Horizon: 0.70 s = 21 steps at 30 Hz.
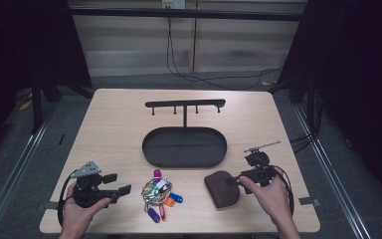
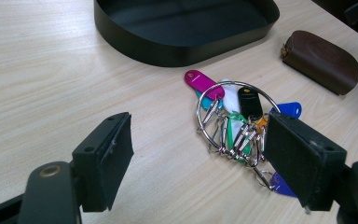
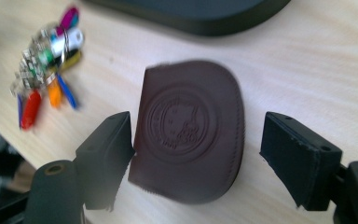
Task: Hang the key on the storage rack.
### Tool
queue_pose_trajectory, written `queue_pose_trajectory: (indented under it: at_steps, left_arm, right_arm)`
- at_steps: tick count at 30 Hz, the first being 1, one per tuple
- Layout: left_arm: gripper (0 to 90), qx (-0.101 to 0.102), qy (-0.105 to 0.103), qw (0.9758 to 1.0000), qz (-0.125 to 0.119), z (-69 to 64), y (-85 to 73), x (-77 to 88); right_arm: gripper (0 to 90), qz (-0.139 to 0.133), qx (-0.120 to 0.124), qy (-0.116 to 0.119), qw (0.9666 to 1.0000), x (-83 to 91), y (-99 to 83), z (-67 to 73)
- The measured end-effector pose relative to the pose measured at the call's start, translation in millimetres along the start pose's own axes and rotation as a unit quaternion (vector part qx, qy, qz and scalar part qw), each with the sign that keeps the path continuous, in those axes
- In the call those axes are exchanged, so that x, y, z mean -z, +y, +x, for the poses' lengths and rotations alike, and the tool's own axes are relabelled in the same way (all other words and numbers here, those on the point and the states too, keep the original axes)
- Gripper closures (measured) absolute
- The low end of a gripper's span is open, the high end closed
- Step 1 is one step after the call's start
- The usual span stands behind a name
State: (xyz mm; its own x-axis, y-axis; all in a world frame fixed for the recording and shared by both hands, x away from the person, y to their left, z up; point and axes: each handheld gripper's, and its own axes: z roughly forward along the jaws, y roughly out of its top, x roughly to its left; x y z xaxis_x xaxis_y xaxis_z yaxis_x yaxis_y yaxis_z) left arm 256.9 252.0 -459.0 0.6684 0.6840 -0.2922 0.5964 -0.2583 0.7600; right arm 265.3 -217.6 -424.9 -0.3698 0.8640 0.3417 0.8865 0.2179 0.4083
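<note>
No text is legible; the brown pouch [image 3: 189, 135] bears an unreadable embossed seal.

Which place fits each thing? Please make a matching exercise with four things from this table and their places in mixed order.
Things:
1. brown leather pouch
2. key ring with coloured tags
3. black oval tray
4. black hook stand

Places:
A. rising behind the tray, at the far side
B. in front of the open right tool
C. middle of the table
D. near edge, between the two tools

Pairs: 1-B, 2-D, 3-C, 4-A
</note>
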Motion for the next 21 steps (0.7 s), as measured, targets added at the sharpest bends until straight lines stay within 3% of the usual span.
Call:
queue_pose_trajectory:
  at_steps: [5, 6, 16, 19, 21]
  left_arm:
    - [23.8, -0.003, 0.0, 1.0, 0.003, -0.6, 0.2, -0.1]
    - [23.7, -0.002, 0.0, 1.0, 0.003, -0.6, 0.2, -0.3]
    - [24.2, -0.002, 0.001, 1.0, 0.004, -1.3, 0.1, -1.3]
    - [24.2, -0.001, -0.002, 1.0, 0.006, -1.0, 0.1, -1.7]
    - [24.4, -0.003, -0.001, 1.0, 0.006, -1.2, 0.0, -1.7]
  right_arm:
    - [22.7, 0.015, 0.006, 0.002, 0.9999, -3.0, 6.4, 2.8]
    - [22.1, 0.031, 0.008, 0.001, 0.9995, -4.6, 8.9, 2.1]
    - [21.8, 0.086, 0.01, -0.018, 0.9961, -19.1, 13.6, 1.0]
    - [15.5, 0.096, 0.026, -0.014, 0.9949, -25.2, 14.8, 0.3]
    - [16.2, 0.109, 0.032, -0.006, 0.9935, -29.4, 16.0, 1.4]
